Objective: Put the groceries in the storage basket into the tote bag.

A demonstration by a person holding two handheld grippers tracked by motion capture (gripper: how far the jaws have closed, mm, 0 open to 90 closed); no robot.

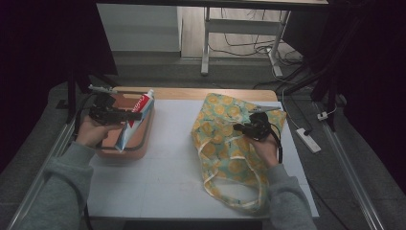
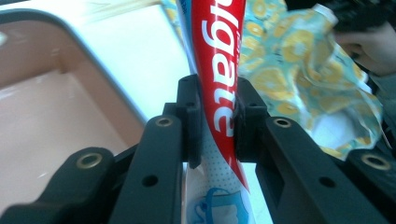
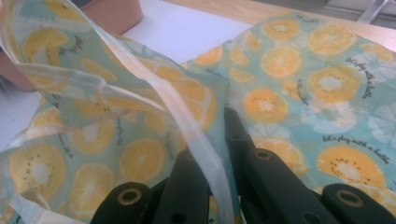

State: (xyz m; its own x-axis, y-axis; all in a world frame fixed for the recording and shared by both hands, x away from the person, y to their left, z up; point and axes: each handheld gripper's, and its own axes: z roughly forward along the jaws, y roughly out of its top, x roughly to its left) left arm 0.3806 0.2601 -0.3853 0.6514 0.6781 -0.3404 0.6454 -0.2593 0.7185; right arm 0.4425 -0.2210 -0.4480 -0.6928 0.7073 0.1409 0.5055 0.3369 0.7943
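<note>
Toothpaste: red-and-white toothpaste tube (image 2: 218, 88) clamped mid-body in left gripper (image 1: 125, 115) fingers, over salmon plastic tub (image 1: 143, 143) | axis: points toward orange-print fabric tote bag (image 1: 225, 143), well apart | right gripper (image 1: 244, 127) fingers pinch bag's rim (image 3: 205, 140), on table (image 1: 167, 167)

This looks like a lab or test room set up for recording, not a home. A white work table (image 1: 163, 177) with a bare wooden edge stands on grey carpet, framed by metal rails (image 1: 352, 167) on both sides. Dark curtains (image 1: 43, 57) close off the left and right. Behind it are the white metal legs of another desk (image 1: 207, 43), loose cables (image 1: 249, 48) trailing over the floor, and a white power strip (image 1: 309, 140) lying beside the table
</note>
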